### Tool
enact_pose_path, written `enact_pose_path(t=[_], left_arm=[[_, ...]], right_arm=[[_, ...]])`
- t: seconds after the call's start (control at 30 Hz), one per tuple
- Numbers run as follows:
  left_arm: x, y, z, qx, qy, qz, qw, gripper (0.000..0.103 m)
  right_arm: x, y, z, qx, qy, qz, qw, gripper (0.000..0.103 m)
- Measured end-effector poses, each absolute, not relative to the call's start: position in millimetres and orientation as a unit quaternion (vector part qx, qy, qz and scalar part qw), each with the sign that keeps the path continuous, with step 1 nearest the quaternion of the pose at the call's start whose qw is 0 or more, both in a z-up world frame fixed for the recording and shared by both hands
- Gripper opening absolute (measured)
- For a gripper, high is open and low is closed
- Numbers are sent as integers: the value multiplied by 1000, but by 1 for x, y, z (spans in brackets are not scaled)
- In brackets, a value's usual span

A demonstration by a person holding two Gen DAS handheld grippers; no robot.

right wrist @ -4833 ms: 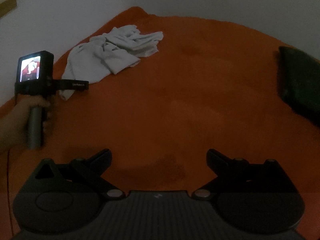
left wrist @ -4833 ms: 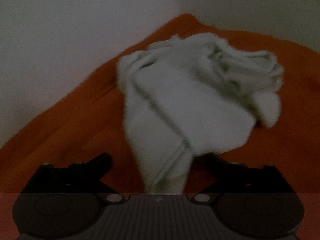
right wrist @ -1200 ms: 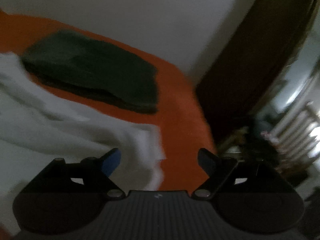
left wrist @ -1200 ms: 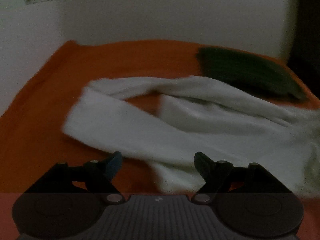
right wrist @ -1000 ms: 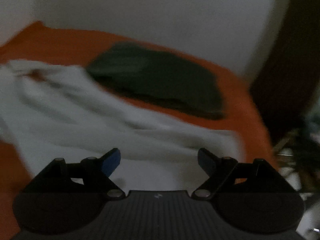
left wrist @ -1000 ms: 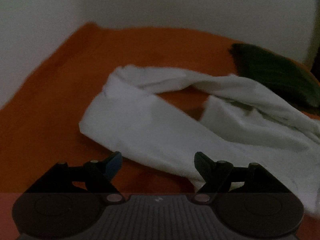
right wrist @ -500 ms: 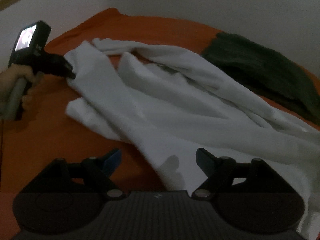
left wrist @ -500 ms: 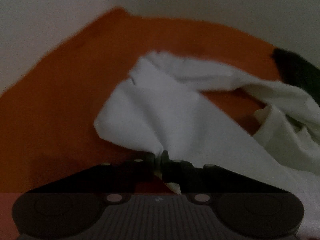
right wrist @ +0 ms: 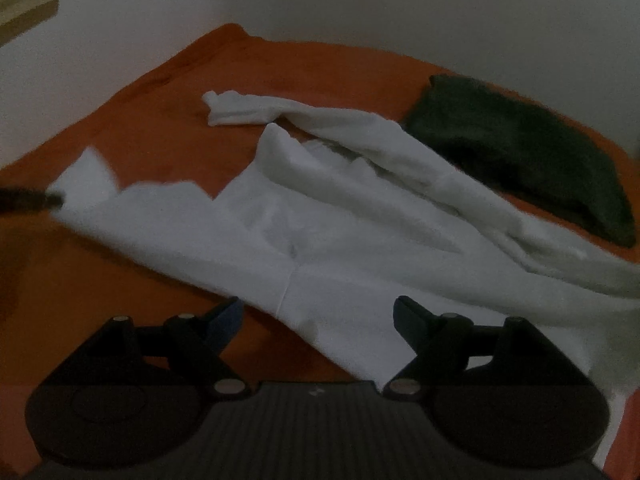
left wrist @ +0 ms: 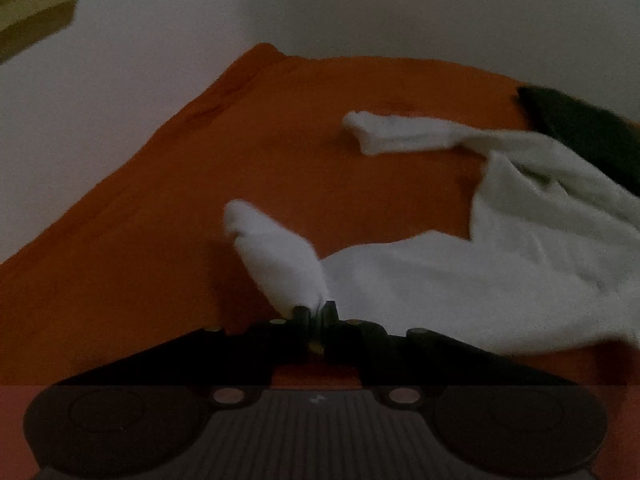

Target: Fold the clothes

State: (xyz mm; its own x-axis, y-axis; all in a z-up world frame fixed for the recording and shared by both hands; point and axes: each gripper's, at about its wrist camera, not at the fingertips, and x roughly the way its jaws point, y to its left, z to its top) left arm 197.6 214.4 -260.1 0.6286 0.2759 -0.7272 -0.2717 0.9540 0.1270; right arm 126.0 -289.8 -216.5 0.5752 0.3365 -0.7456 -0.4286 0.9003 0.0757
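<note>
A white garment (right wrist: 328,216) lies spread and rumpled across the orange bed cover (right wrist: 160,88). My left gripper (left wrist: 316,314) is shut on one corner of the white garment (left wrist: 440,276), which rises in a small peak just ahead of the fingers. In the right wrist view that same gripper shows as a dark tip (right wrist: 36,200) at the far left, pinching the cloth's left end. My right gripper (right wrist: 318,312) is open, hovering over the garment's near edge with nothing between its fingers. One sleeve (right wrist: 240,110) stretches toward the back.
A dark green folded cloth (right wrist: 532,152) sits at the back right of the bed, partly under the white garment's edge. White walls (right wrist: 320,8) close the bed's far side and left. Bare orange cover (left wrist: 140,220) lies to the left.
My left gripper closed on the garment's corner and has pulled it leftward, stretching the cloth flatter. My right gripper stays open and has shifted closer over the near edge.
</note>
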Motion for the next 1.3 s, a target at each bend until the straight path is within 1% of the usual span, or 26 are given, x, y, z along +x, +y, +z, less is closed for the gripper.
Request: enact_pose_path(t=[0.13, 0.33, 0.43, 0.47, 0.5, 0.53, 0.6, 0.63, 0.67, 0.7, 0.8, 0.87, 0.97, 1.03, 1.1, 1.13, 1.17, 1.23, 1.3], left_arm=[[134, 194, -241, 8, 404, 145, 903, 5], [55, 186, -206, -14, 430, 127, 894, 5], [36, 183, -196, 8, 463, 116, 879, 6], [33, 180, -197, 20, 483, 108, 869, 12], [35, 176, -199, 24, 508, 95, 856, 14], [36, 173, -198, 22, 526, 84, 846, 18], [35, 161, -188, 35, 534, 74, 842, 30], [35, 151, -179, 60, 521, 64, 849, 46], [36, 141, -170, 85, 509, 55, 855, 56], [38, 132, -162, 104, 496, 45, 861, 56], [59, 115, -138, 106, 463, 11, 880, 62], [91, 111, -136, 94, 448, 0, 889, 76], [161, 104, -159, 94, 432, 6, 897, 78], [207, 101, -177, 90, 425, 10, 901, 78], [246, 106, -201, 61, 441, 15, 895, 77], [268, 109, -215, 48, 448, 19, 892, 75], [287, 112, -228, 40, 454, 22, 890, 72], [311, 112, -249, 50, 457, 22, 888, 70], [306, 114, -256, 48, 447, 23, 893, 67]], right_arm=[[116, -304, -211, -36, 428, 194, 882, 85], [109, -301, -205, -121, 458, 147, 868, 85], [114, -297, -191, -139, 466, 144, 862, 85], [117, -298, -186, -135, 470, 151, 859, 85], [120, -299, -181, -131, 475, 157, 856, 85], [123, -301, -175, -128, 481, 162, 852, 85], [128, -306, -164, -127, 489, 163, 847, 85], [130, -313, -155, -121, 490, 162, 848, 85], [132, -320, -147, -112, 491, 160, 849, 85], [134, -329, -140, -101, 493, 160, 849, 86], [132, -363, -128, -70, 491, 154, 855, 87], [125, -390, -130, -54, 483, 147, 861, 87], [115, -446, -156, -21, 484, 106, 868, 87], [109, -491, -187, 18, 494, 85, 865, 86], [102, -528, -218, 55, 499, 63, 862, 85], [99, -544, -233, 74, 501, 53, 861, 84], [95, -557, -248, 90, 501, 46, 860, 79], [88, -580, -277, 122, 501, 32, 856, 77], [84, -589, -299, 151, 504, 42, 849, 77]])
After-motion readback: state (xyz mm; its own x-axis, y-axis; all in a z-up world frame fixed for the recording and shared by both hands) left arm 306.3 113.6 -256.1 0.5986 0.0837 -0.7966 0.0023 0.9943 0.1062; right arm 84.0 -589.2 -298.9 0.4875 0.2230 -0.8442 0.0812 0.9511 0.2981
